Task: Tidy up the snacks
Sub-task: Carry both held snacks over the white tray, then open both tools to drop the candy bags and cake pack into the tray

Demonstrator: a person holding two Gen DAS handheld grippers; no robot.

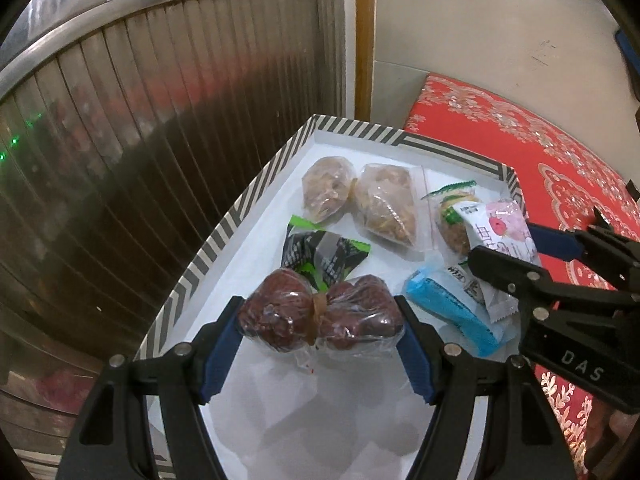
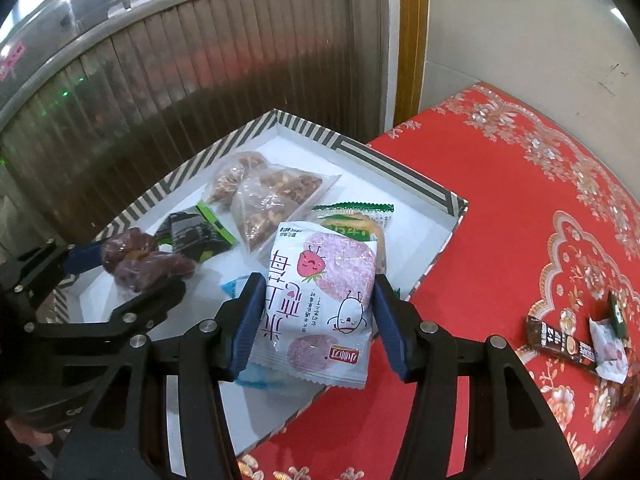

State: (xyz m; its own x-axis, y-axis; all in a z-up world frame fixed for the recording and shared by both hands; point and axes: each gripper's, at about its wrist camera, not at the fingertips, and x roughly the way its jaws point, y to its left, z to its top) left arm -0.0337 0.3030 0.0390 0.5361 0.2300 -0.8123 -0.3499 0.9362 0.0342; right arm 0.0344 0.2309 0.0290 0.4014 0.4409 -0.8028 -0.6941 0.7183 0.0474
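Note:
A white box with a striped rim [image 1: 224, 224] [image 2: 400, 168] holds snacks. My left gripper [image 1: 320, 320] is shut on a clear bag of dark red dates [image 1: 296, 316] [image 2: 140, 264], held over the box's near end. My right gripper [image 2: 316, 304] is shut on a white and pink strawberry rice-cracker packet [image 2: 324, 300] [image 1: 504, 232], held above the box's right side. In the box lie two clear bags of nuts [image 1: 384, 204] [image 2: 272, 200], a black and green packet [image 1: 320, 256] [image 2: 192, 236], a green cracker packet [image 1: 452, 216] [image 2: 352, 220] and a blue packet [image 1: 452, 308].
The box sits on a red floral cloth [image 2: 520, 220] [image 1: 532, 152], next to a ribbed metal shutter [image 1: 120, 140]. On the cloth at right lie a brown coffee stick [image 2: 560, 344] and a small white packet [image 2: 608, 348].

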